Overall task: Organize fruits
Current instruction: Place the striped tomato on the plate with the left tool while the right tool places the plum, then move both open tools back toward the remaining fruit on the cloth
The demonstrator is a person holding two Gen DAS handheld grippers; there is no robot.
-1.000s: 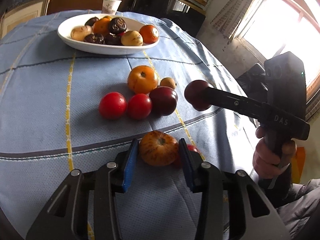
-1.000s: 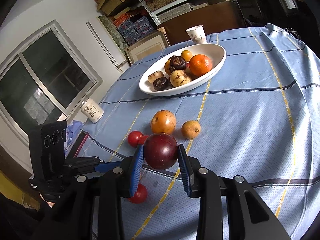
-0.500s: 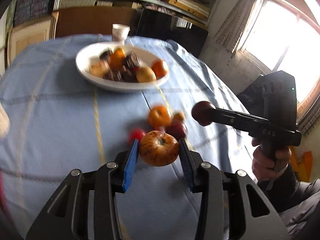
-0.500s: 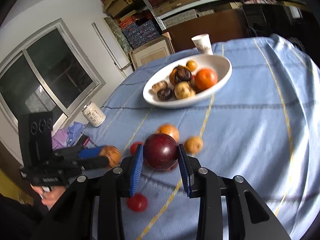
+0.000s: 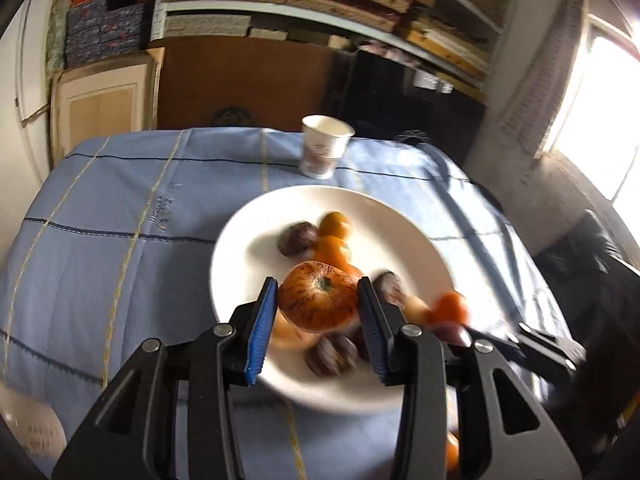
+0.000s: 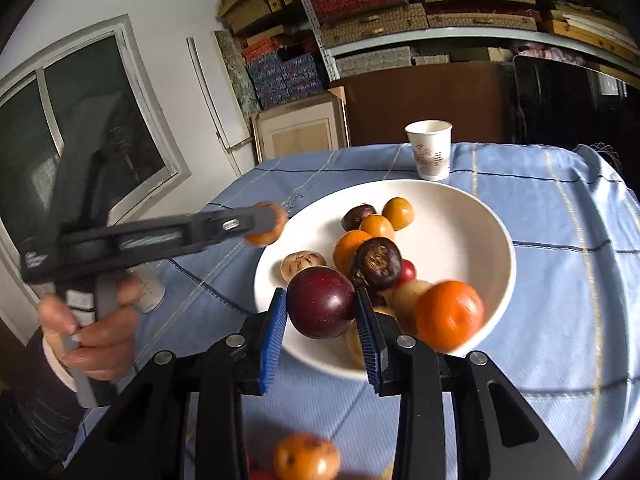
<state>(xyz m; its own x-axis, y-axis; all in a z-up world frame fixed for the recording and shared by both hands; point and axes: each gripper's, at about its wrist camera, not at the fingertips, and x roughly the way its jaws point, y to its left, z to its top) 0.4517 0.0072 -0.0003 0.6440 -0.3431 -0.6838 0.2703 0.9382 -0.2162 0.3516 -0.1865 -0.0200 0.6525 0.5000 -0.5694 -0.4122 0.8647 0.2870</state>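
My left gripper (image 5: pixel 317 285) is shut on an orange, red-streaked fruit (image 5: pixel 318 300) and hangs over the white bowl (image 5: pixel 240 240). My right gripper (image 6: pixel 321 294) is shut on a dark red plum (image 6: pixel 322 302) above the near rim of the same bowl (image 6: pixel 486 220). The bowl holds several fruits, orange, dark brown and pale. In the right wrist view the left gripper (image 6: pixel 262 222) reaches in from the left with its orange fruit (image 6: pixel 270 236) at the bowl's left edge. In the left wrist view the right gripper shows blurred at lower right, carrying the plum (image 5: pixel 450 332).
A paper cup (image 5: pixel 325 148) (image 6: pixel 430 152) stands just behind the bowl on the blue checked tablecloth (image 5: pixel 120 240). One loose orange fruit (image 6: pixel 306 456) lies on the cloth near me. A hand (image 6: pixel 92 336) grips the left tool. Shelves and boxes stand beyond the table.
Both grippers have carried their fruits away from the loose pile and forward to the bowl, rising a little. The bowl now fills the middle of both views. Both grips are unchanged.
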